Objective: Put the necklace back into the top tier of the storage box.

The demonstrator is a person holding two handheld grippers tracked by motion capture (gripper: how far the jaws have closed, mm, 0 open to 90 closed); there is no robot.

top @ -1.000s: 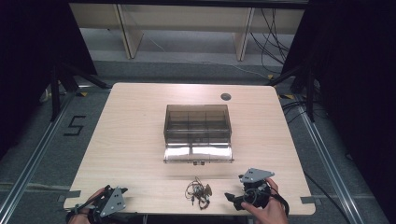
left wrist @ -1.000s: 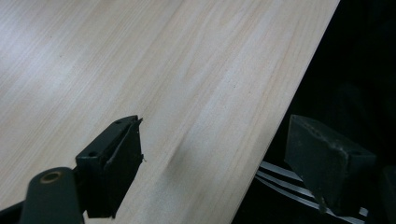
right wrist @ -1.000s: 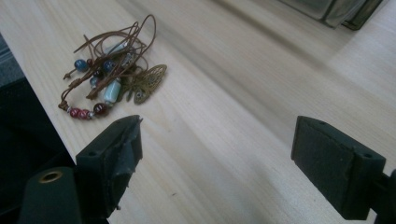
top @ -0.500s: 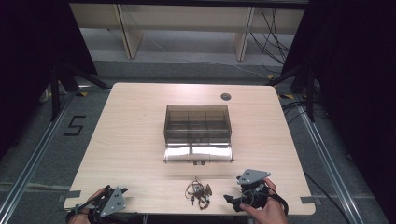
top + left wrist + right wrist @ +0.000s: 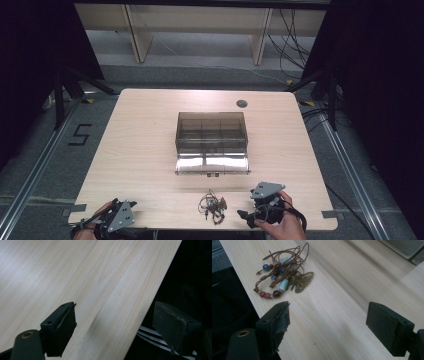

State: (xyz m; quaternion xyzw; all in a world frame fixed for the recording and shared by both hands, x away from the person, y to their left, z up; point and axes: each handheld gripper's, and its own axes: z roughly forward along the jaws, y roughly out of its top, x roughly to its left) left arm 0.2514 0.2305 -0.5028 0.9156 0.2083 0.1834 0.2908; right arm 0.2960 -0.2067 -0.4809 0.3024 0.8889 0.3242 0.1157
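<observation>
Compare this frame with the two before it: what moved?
The right claw came slightly nearer the table's near edge, open and empty, aimed at the beaded necklace. Left claw, necklace and clear compartment box stayed put.

Overhead light brightens the counter (image 5: pixel 140 150) against dark surroundings; glare streaks the box (image 5: pixel 212 163) lid; close fingers (image 5: pixel 273 322) look soft.

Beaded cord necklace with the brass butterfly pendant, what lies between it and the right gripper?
Bare wood: in the right gripper view, only table separates the necklace from the right gripper, jaws open.
</observation>
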